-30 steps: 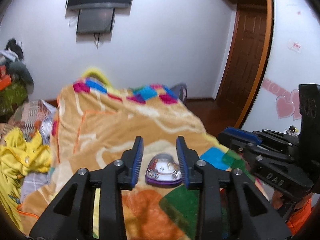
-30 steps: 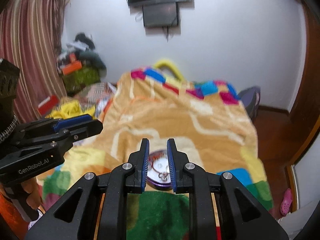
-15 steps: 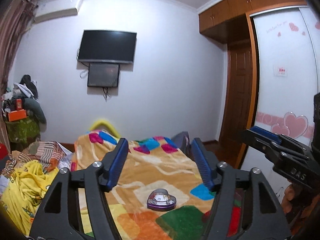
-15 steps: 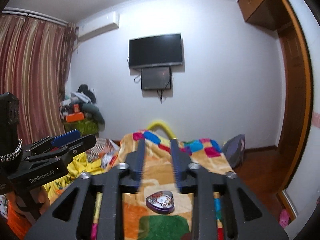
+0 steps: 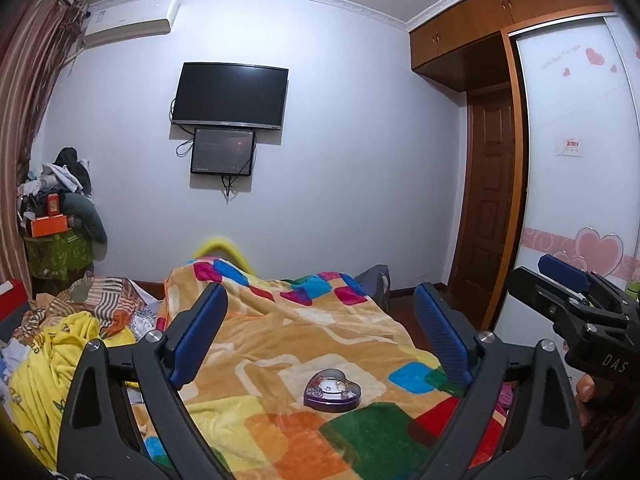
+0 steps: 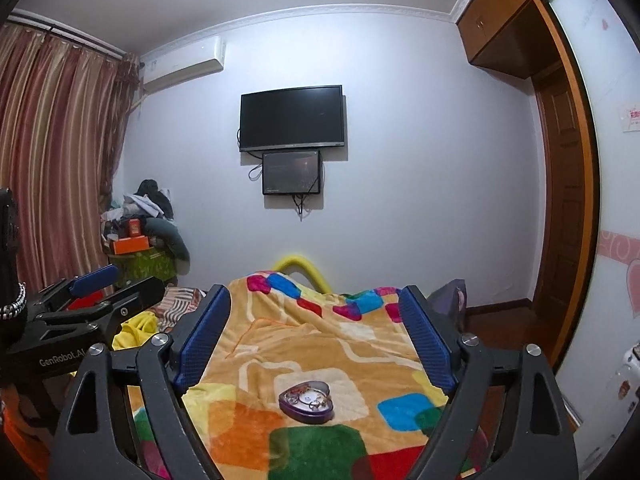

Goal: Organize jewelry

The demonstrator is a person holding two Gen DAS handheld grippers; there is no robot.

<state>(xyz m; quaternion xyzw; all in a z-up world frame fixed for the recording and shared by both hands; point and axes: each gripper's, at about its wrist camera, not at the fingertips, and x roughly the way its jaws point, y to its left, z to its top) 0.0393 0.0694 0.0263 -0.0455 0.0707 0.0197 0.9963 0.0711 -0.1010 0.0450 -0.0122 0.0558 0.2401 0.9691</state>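
A purple heart-shaped jewelry box [image 5: 332,392] lies on the patchwork blanket [image 5: 280,344], with small jewelry pieces showing inside it [image 6: 307,397]. My left gripper [image 5: 320,292] hovers above and behind the box, its jaws opening wide with nothing between them. My right gripper [image 6: 314,292] hangs the same way over the box, jaws opening wide and empty. In each view the other gripper shows at the edge: the right gripper [image 5: 568,296] at the right side, the left gripper [image 6: 92,284] at the left side. Neither touches the box.
The blanket covers a bed [image 6: 320,340] running towards the far wall. Yellow and striped clothes [image 5: 60,352] are heaped on its left. A cluttered pile [image 6: 144,224] stands in the left corner, and a TV [image 6: 292,118] hangs on the wall. A wardrobe door [image 5: 576,200] stands at the right.
Both grippers have pulled back and risen from the box, tilting up towards the wall. Their jaws went from narrow around the box to wide apart.
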